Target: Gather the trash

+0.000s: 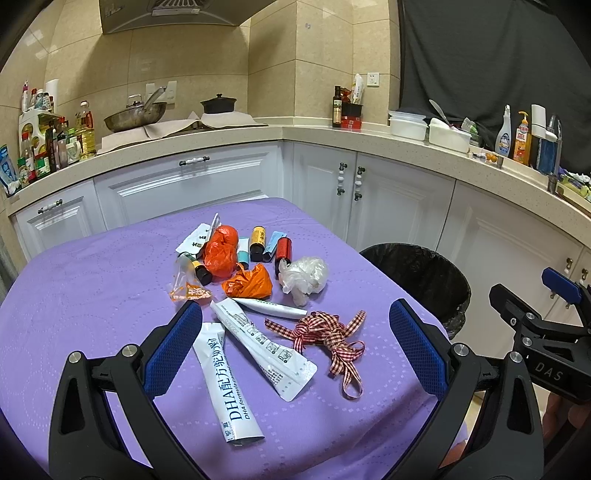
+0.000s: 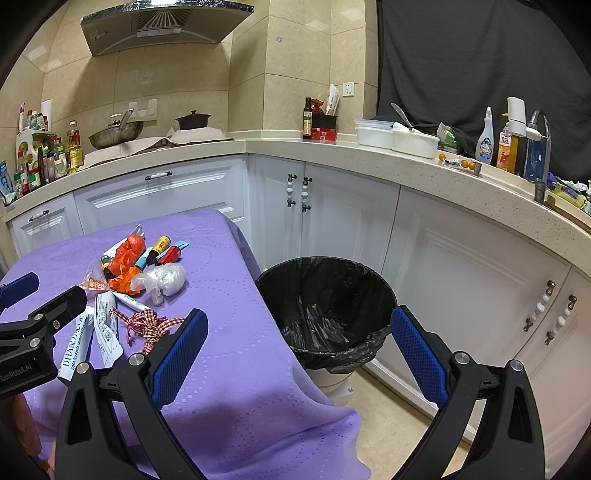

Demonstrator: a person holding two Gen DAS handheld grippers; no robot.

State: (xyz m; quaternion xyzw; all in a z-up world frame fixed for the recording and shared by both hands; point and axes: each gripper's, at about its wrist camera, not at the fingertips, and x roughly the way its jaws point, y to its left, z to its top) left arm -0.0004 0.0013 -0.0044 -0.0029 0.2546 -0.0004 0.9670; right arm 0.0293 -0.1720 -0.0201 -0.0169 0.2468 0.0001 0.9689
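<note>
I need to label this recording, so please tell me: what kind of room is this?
Most likely a home kitchen. A range hood hangs over a wok on the counter, white cabinets run beneath it, and a faucet stands at the right.

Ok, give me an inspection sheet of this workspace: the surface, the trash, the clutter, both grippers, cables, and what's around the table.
Surface: purple tablecloth over the table, hanging over the edge toward the bin.
Job's things: white DHA sachet, second white sachet, checked ribbon, clear plastic bag, orange bags, small bottles, all loose on the cloth; black-lined trash bin on the floor beside the table, nothing seen in it but the liner.
Clutter: nothing seen besides the trash.
Grippers: left gripper open above the sachets; right gripper open, aimed toward the bin; both holding nothing.
Cables: nothing seen.
Surroundings: counter with wok, bottles, white containers; white cabinets below.
</note>
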